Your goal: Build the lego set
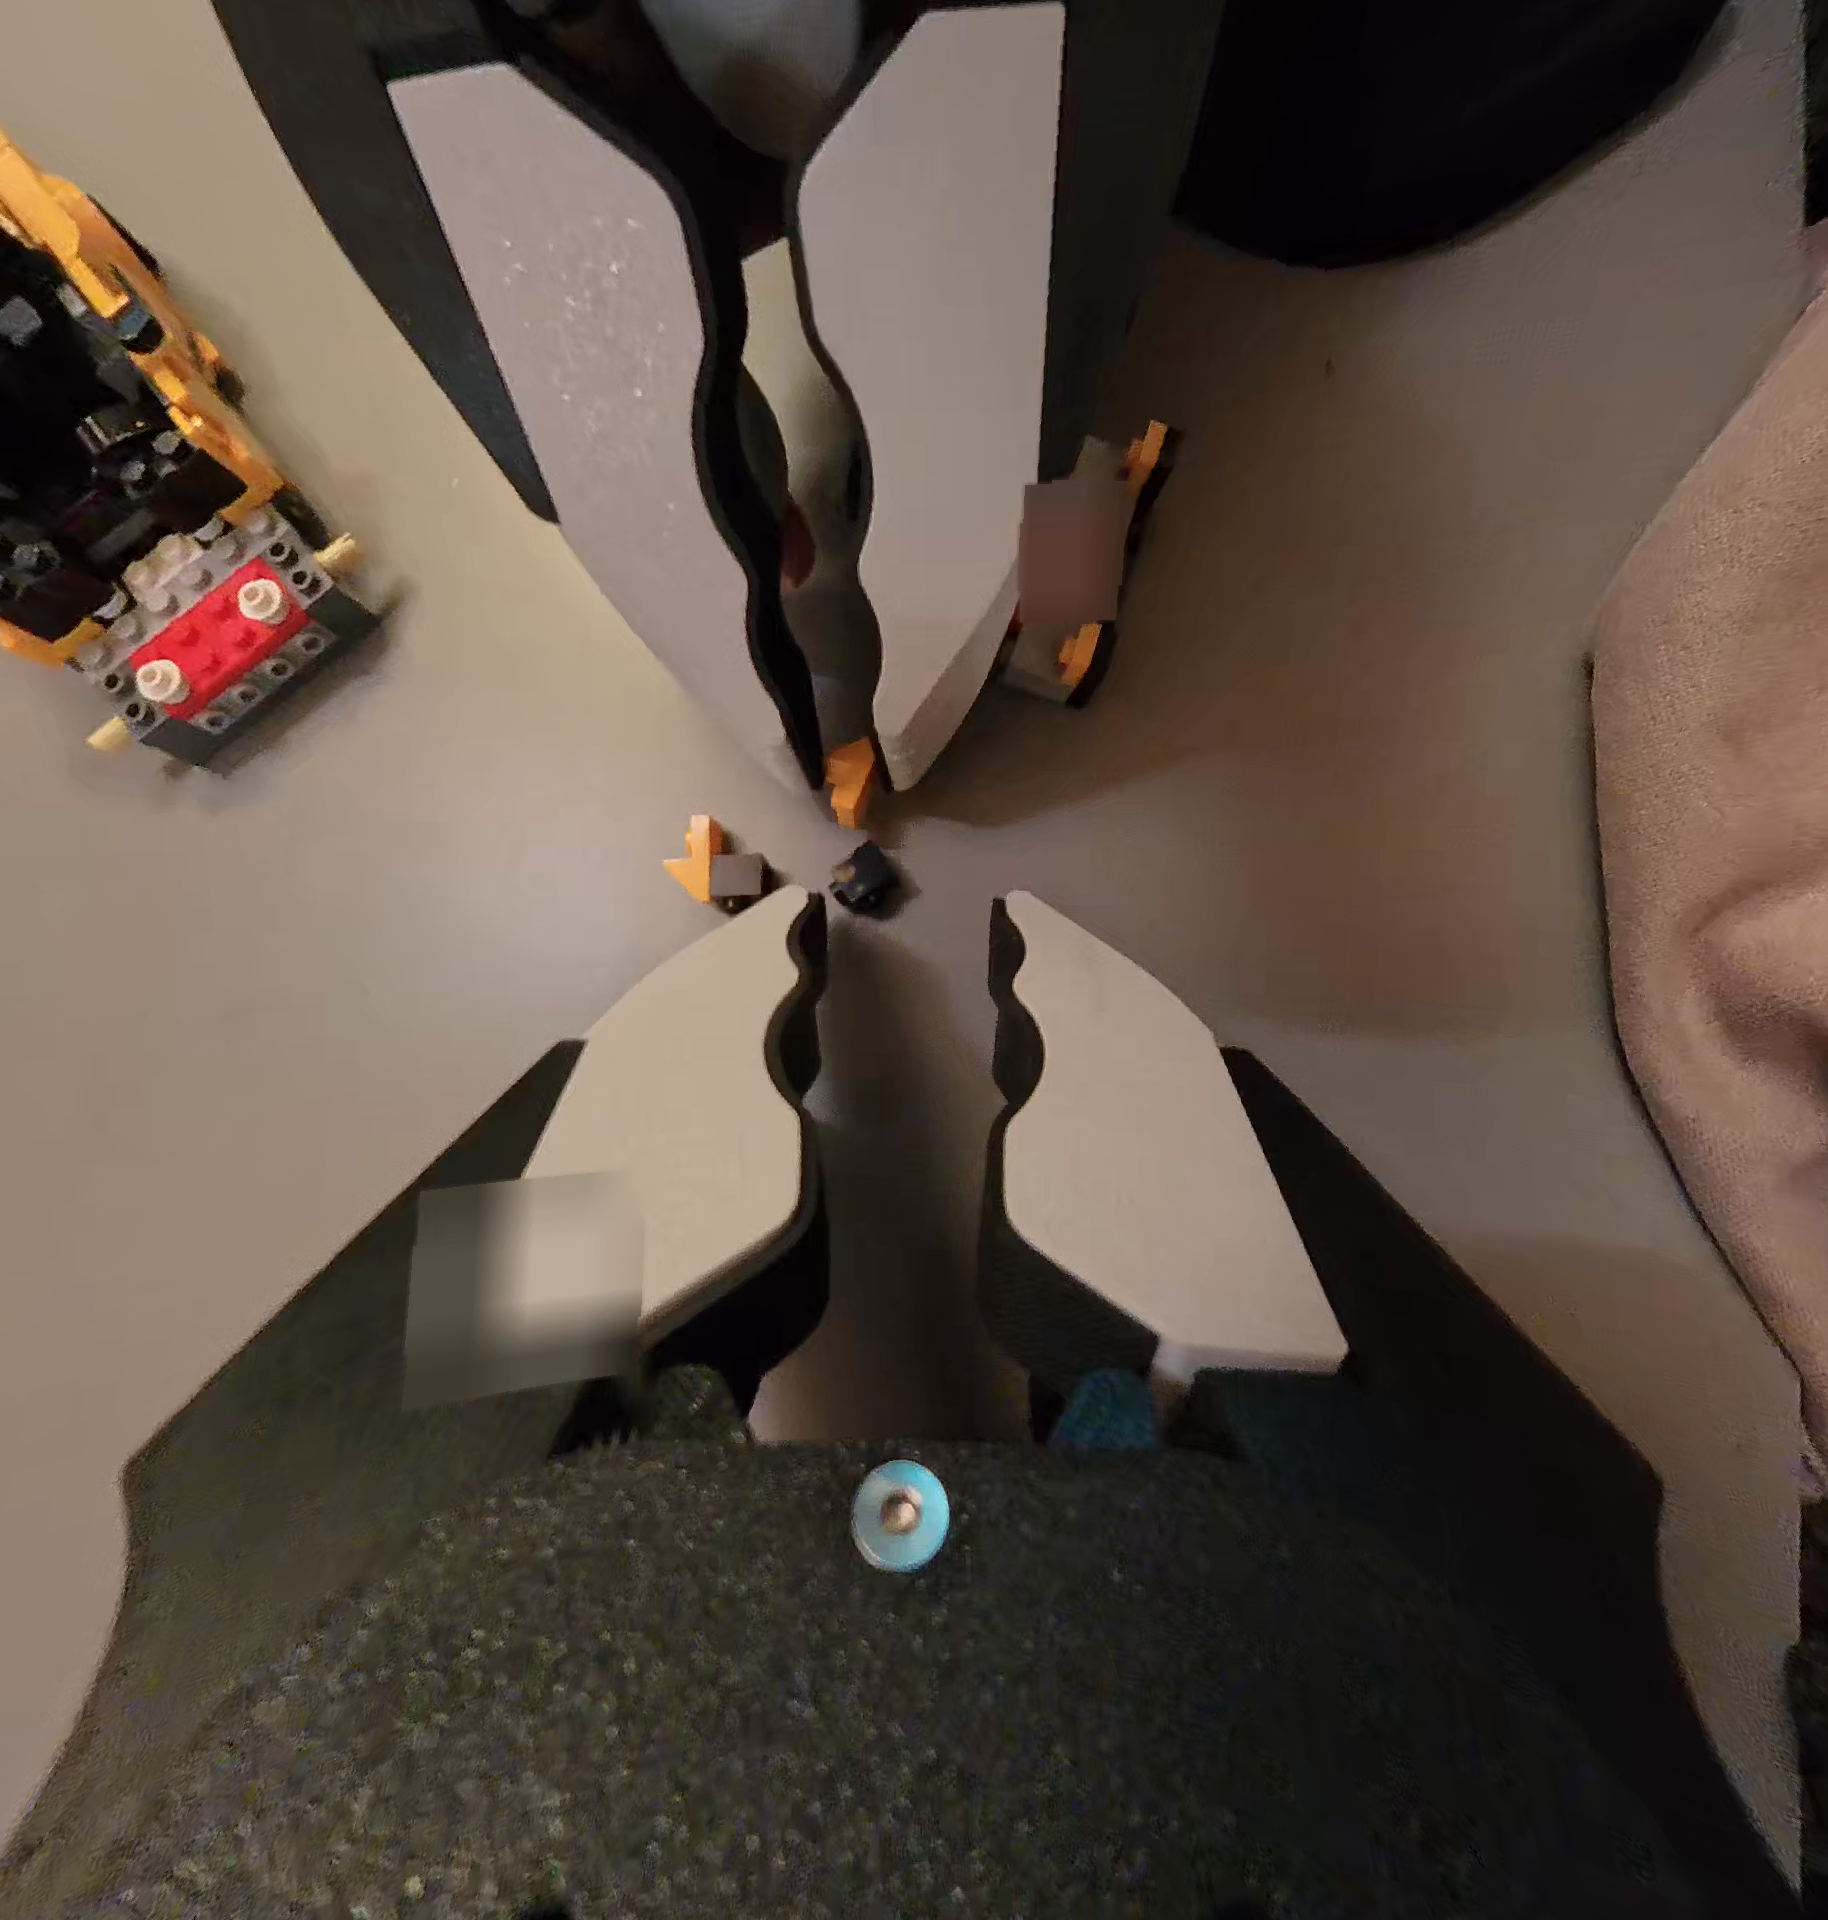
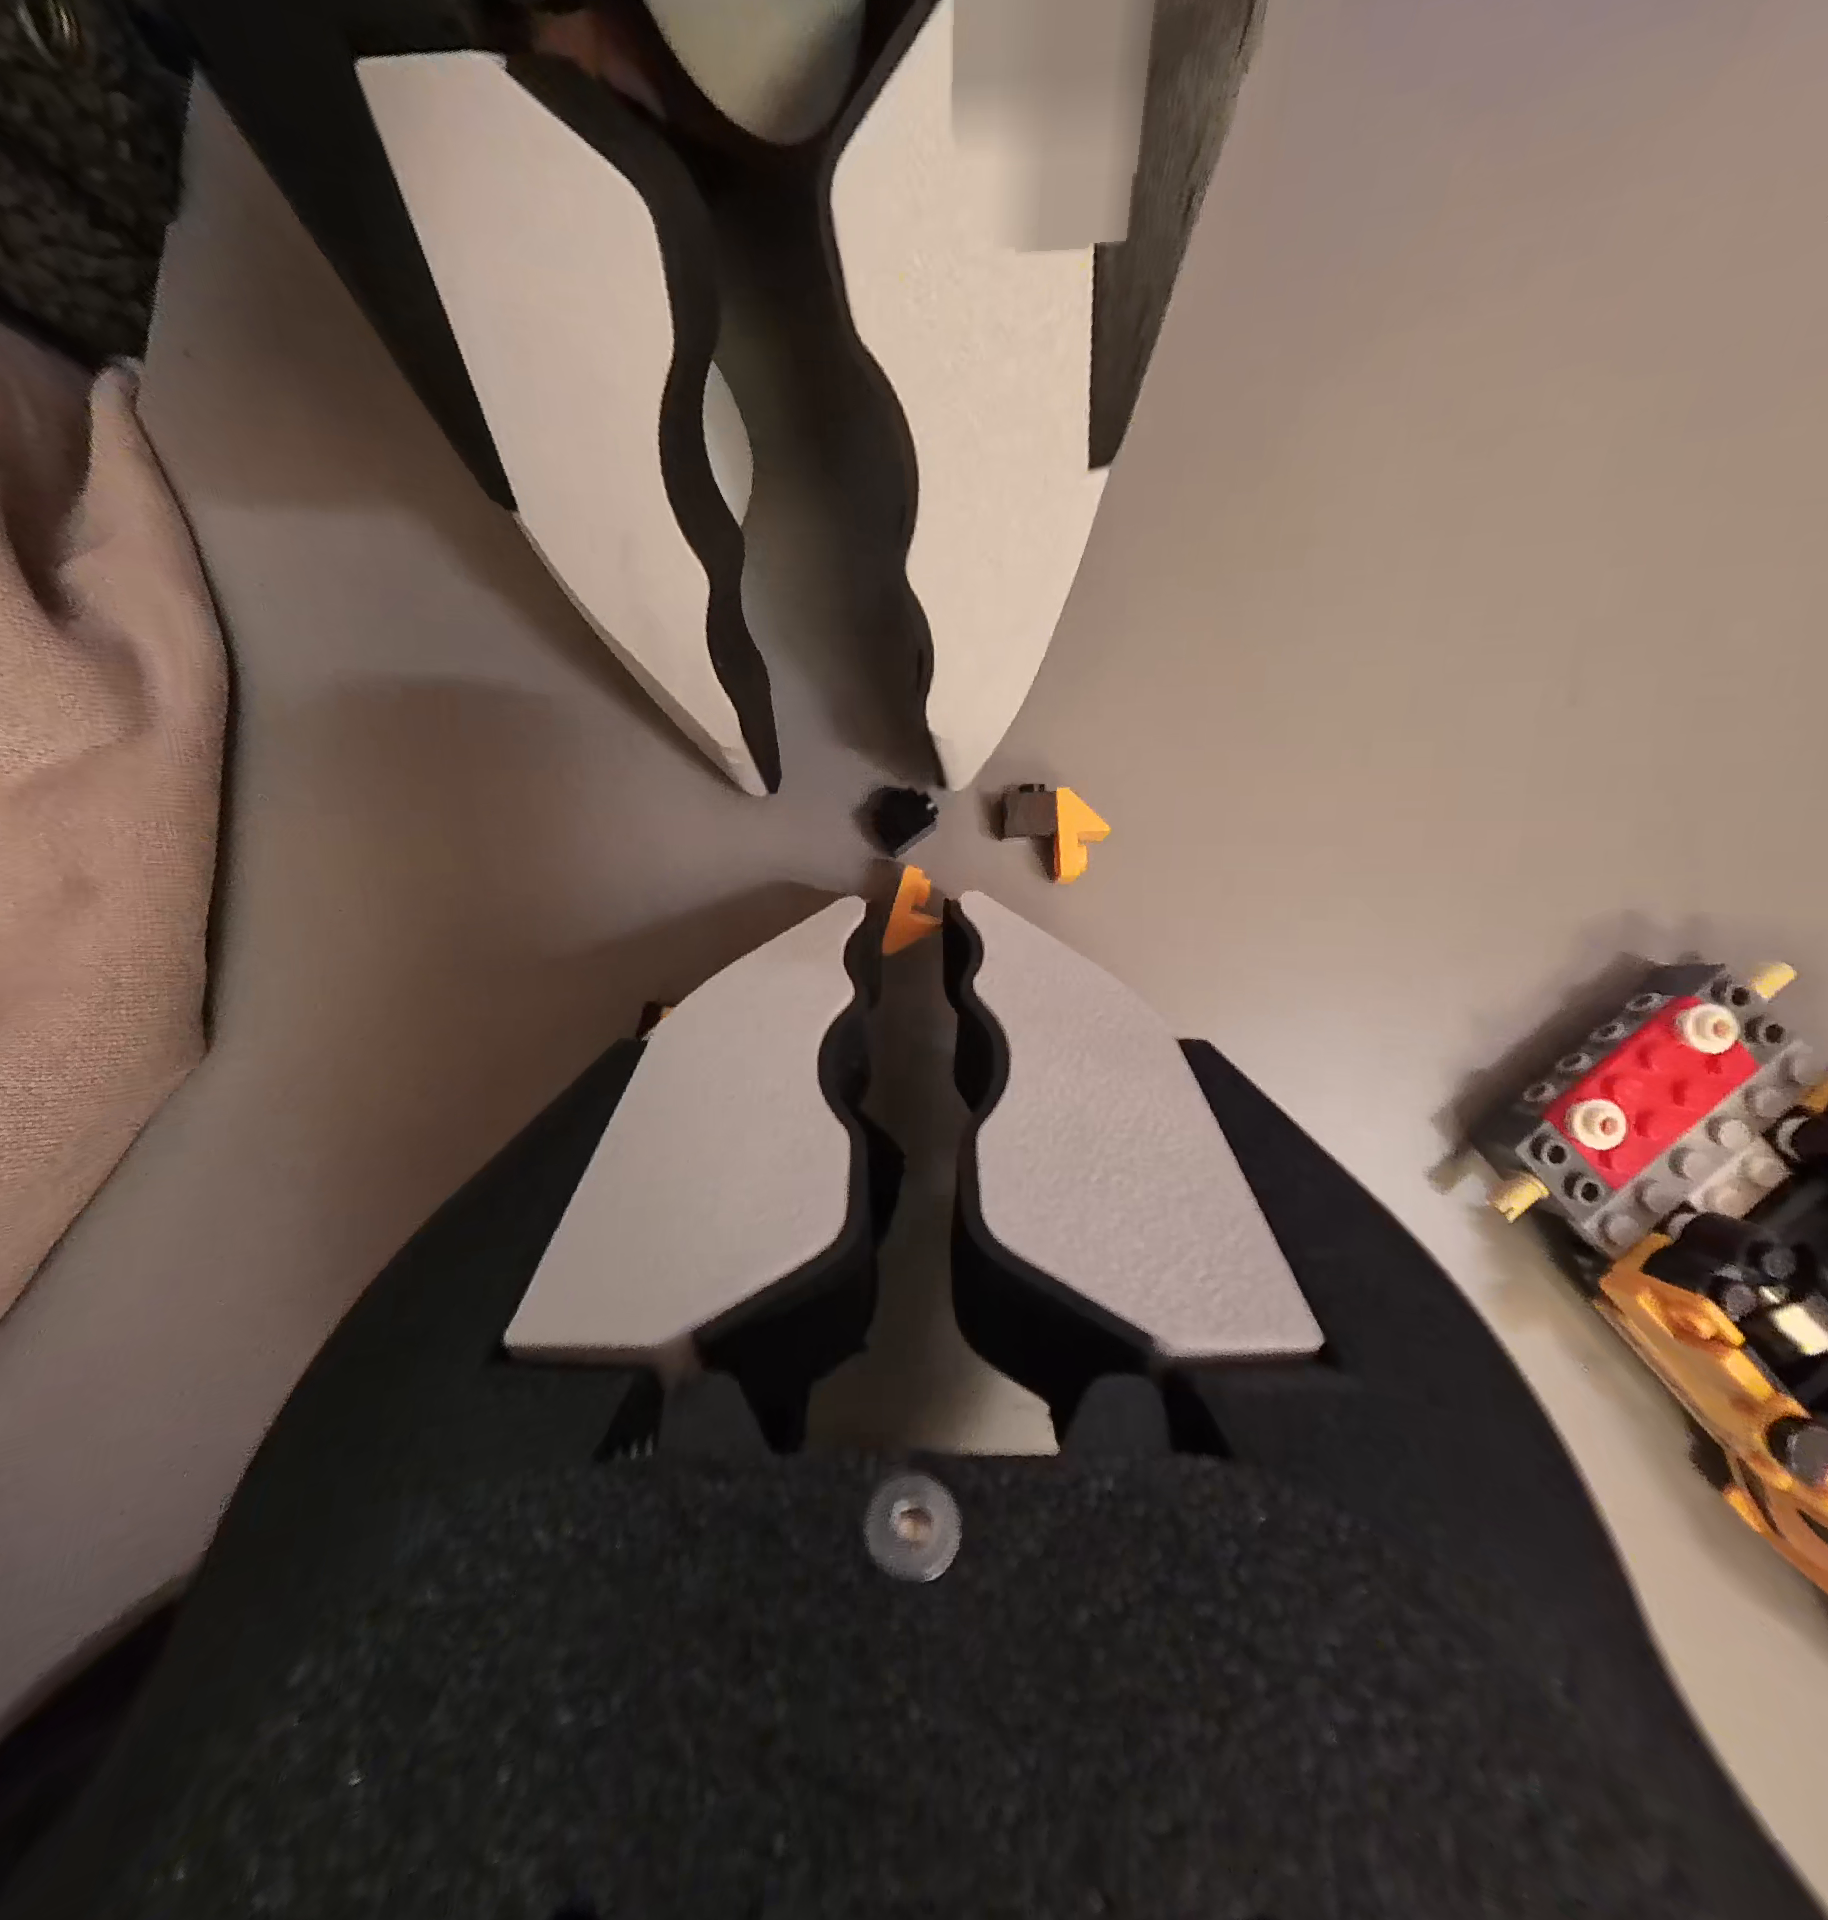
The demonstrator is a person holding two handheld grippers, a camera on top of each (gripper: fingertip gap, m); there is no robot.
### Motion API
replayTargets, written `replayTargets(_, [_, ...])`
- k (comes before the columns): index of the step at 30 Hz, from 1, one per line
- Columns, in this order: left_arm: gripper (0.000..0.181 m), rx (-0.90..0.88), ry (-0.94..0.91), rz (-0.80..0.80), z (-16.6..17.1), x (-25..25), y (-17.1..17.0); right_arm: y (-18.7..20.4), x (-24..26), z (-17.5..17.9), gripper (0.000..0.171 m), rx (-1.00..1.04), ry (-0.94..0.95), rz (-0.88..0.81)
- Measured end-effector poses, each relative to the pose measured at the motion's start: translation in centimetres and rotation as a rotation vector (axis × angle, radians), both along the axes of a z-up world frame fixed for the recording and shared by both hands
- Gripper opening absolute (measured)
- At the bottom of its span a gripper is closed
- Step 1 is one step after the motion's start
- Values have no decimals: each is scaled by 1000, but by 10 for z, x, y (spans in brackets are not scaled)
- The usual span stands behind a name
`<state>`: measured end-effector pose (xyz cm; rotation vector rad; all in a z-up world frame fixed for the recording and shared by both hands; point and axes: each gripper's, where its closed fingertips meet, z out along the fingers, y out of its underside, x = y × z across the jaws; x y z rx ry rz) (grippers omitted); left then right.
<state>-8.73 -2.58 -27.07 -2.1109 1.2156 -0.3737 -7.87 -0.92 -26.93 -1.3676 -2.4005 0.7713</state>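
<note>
Left wrist view: left gripper (image 1: 905,904) has fingers apart, nothing between them, tips low over the table (image 1: 266,987) just short of a small black piece (image 1: 864,873). Probably lining up to take it. Facing it from the far side, right gripper (image 1: 850,774) is pinched on a small orange piece (image 1: 850,777), held by its edge so the underside stays free, likely for pressing onto something. An orange-and-grey sub-piece (image 1: 718,860) lies just left of the black one. The half-built car (image 1: 120,468) sits far left, well apart. Another small assembly (image 1: 1097,582) is partly hidden behind the right gripper's finger. Beige fabric (image 1: 1741,779) on the right.

Right wrist view: right gripper (image 2: 905,914) clamped on the orange piece (image 2: 908,909), black piece (image 2: 899,818) just beyond, left gripper (image 2: 856,784) opposite, spread. Sub-piece (image 2: 1055,831) right of it, car (image 2: 1699,1174) near right. Both sets of tips crowd the black piece; tight quarters, collision risk.
</note>
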Motion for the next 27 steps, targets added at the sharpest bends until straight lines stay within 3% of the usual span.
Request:
replayTargets(16, [23, -22, -5, 90, -1, -6, 4, 6, 0, -3, 20, 44, -23, 24])
replayTargets(24, [20, 7, -39, 143, 8, -20, 6, 11, 1, 12, 20, 72, 42, -5])
replayTargets(27, [20, 16, -63, 164, 11, -28, 6, -6, 2, 23, 19, 57, 84, -17])
